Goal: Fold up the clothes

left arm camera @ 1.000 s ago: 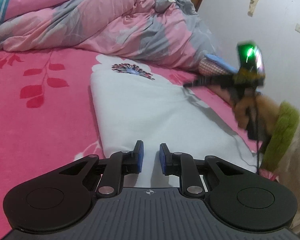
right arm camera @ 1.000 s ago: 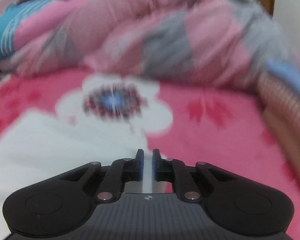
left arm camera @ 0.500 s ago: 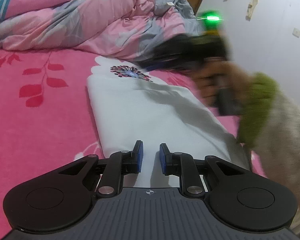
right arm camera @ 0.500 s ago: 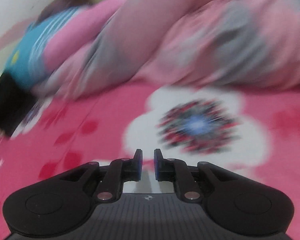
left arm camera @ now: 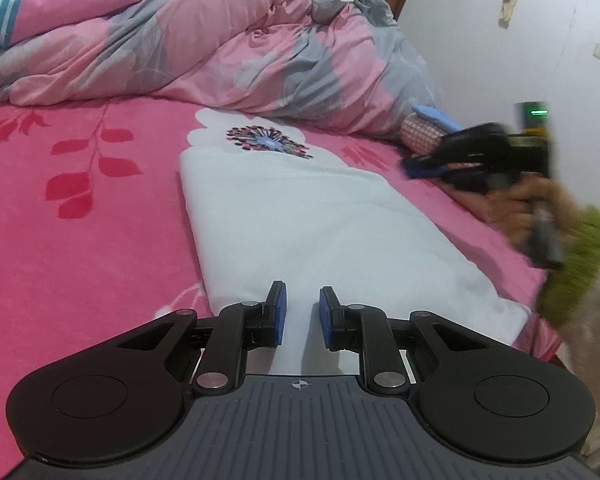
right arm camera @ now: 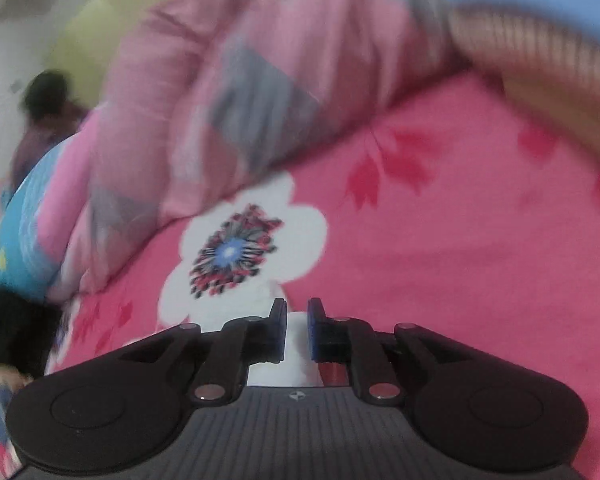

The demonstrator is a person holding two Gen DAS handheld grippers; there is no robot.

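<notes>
A white garment lies folded into a long flat strip on the pink bed sheet. My left gripper hovers over its near end, open, with nothing between the blue pads. A hand in a green-cuffed sleeve holds my right gripper just off the garment's far right edge, low over the sheet. In the blurred right wrist view the right gripper shows a narrow gap, with white cloth lying under it. The garment is not lifted anywhere.
A crumpled pink and grey duvet fills the back of the bed. A checked cushion lies by the white wall. A flower print marks the sheet beyond the garment. A blurred person is at far left.
The right gripper swung in over the garment's far end half a second ago and has moved back out to the right and lower. The left gripper and the garment have stayed put.
</notes>
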